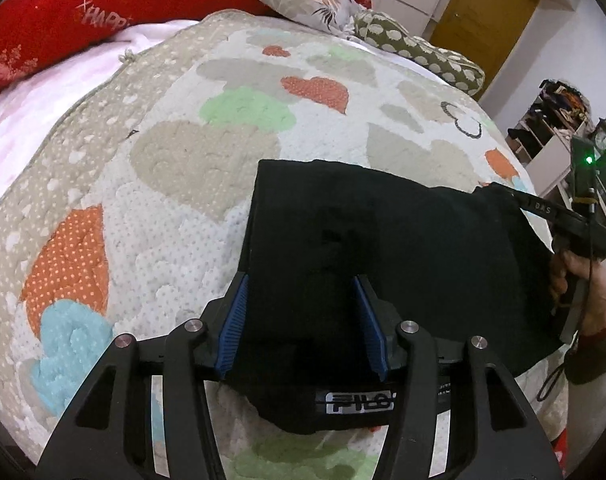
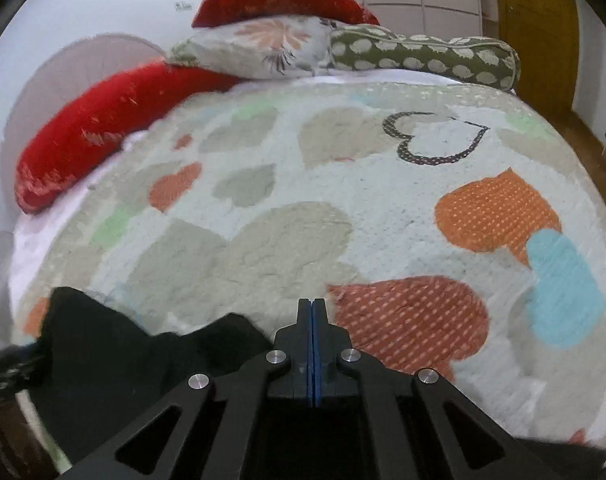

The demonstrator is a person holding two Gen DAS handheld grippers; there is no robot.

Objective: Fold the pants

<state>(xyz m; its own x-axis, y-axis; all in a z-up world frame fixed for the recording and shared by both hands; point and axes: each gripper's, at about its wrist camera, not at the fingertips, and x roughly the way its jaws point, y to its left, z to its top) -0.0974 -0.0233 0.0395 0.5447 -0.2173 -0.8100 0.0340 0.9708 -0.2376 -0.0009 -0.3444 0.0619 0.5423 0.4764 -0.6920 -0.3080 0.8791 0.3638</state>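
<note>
Black pants (image 1: 383, 240) lie on the bed, on a quilt (image 1: 175, 160) patterned with hearts, folded into a rough rectangle with a straight far edge and left edge. In the right wrist view the pants (image 2: 115, 344) show as a rumpled dark mass at lower left.

Left tool (image 1: 301, 320): released, the blue pads (image 1: 235, 328) stand well apart over the near part of the pants; one pad sits at the left edge of the cloth, the other over its middle. Whether the pads touch the cloth cannot be told.

Right tool (image 2: 312, 308): clenched, pads pressed flat together. In its own view nothing shows between the tips. In the left wrist view the right tool (image 1: 499, 192) meets the far right corner of the pants, held by a hand (image 1: 583, 276); whether cloth is pinched there cannot be told.

Surroundings: red cushion (image 1: 103, 12), floral pillow (image 2: 259, 46), green patterned bolster (image 2: 423, 58) along the head of the bed. Yellow door (image 1: 483, 4) beyond; shelving (image 1: 551, 120) at right.
</note>
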